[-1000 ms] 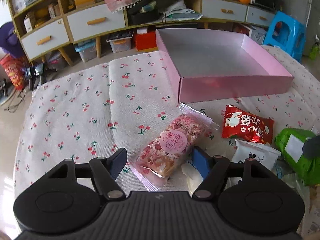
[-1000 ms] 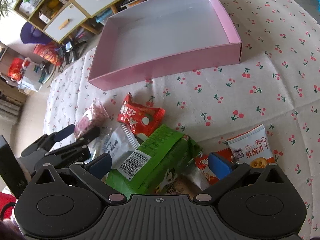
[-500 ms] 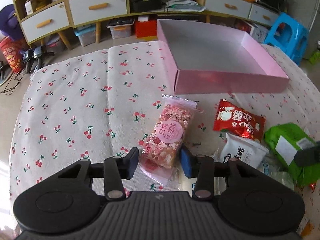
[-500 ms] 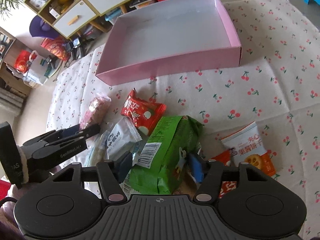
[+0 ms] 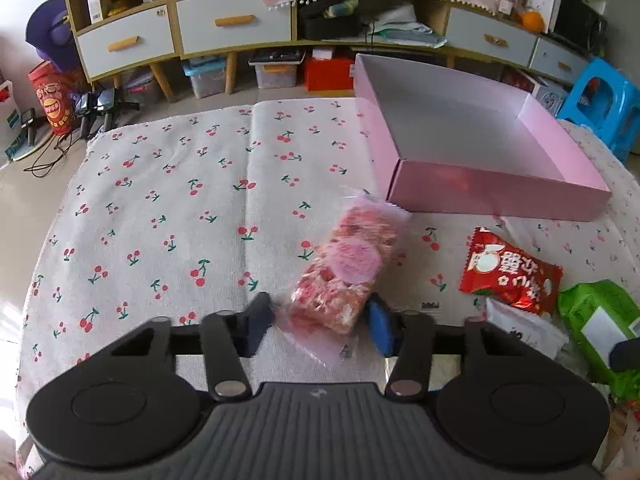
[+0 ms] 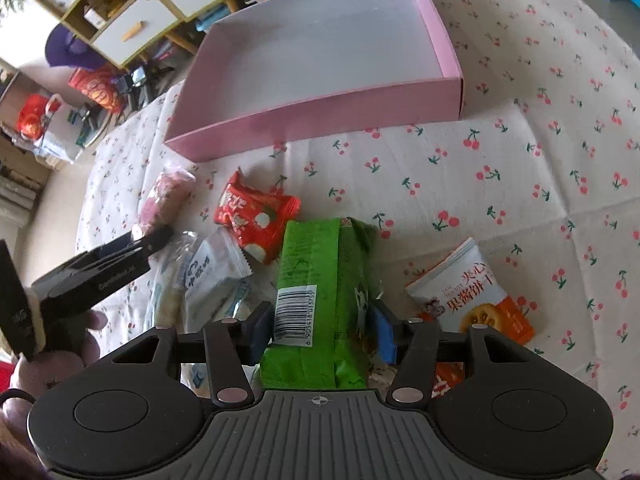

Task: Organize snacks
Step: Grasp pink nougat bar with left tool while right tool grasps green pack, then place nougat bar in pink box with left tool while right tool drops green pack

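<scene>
My left gripper (image 5: 320, 322) is shut on a pink snack packet (image 5: 348, 268) and holds it just above the cherry-print cloth; it also shows in the right wrist view (image 6: 166, 200). My right gripper (image 6: 322, 326) is shut on a green snack pack (image 6: 320, 280), lifted and upright between the jaws. An empty pink box (image 5: 500, 196) lies ahead to the right, also in the right wrist view (image 6: 312, 116). A red packet (image 5: 508, 272), a white packet (image 6: 216, 276) and an orange-and-white biscuit packet (image 6: 476, 296) lie on the cloth.
The cherry-print cloth (image 5: 160, 208) covers a low table. Behind it stands a cabinet with drawers (image 5: 232, 24), storage bins on the floor and a blue stool (image 5: 600, 104) at the right.
Both grippers closed from open onto their packets. The left lifted the pink packet, the right raised the green pack and turned it upright.
</scene>
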Action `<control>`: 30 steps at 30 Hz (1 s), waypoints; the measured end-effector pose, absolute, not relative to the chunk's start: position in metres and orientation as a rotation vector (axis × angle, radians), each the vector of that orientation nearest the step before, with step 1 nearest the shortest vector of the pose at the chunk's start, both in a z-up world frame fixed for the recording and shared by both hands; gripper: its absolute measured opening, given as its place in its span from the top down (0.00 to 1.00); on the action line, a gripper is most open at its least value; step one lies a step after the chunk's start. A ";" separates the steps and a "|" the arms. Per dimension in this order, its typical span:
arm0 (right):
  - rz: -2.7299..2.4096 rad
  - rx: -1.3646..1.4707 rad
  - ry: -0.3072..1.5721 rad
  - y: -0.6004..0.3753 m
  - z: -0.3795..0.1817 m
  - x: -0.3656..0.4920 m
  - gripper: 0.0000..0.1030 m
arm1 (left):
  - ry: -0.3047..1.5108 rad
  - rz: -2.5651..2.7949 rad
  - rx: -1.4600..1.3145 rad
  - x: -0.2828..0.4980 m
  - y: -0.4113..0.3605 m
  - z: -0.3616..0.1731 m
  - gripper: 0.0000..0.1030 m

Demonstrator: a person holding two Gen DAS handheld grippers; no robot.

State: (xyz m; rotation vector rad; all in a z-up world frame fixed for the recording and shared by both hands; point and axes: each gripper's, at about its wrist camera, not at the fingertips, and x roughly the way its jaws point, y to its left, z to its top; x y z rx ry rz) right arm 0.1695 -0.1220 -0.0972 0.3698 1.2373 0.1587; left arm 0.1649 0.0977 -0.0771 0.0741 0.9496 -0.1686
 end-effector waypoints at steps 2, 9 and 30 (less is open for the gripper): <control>0.159 0.376 1.239 -0.123 -0.099 0.170 0.51 | 0.959 -0.156 0.076 0.165 0.096 -0.076 0.64; 0.175 0.439 1.219 -0.131 -0.097 0.168 0.55 | 0.990 -0.128 0.029 0.164 0.100 -0.070 0.65; 0.152 0.536 1.010 -0.173 -0.048 0.199 0.55 | 0.845 -0.157 -0.063 0.192 0.066 -0.024 0.66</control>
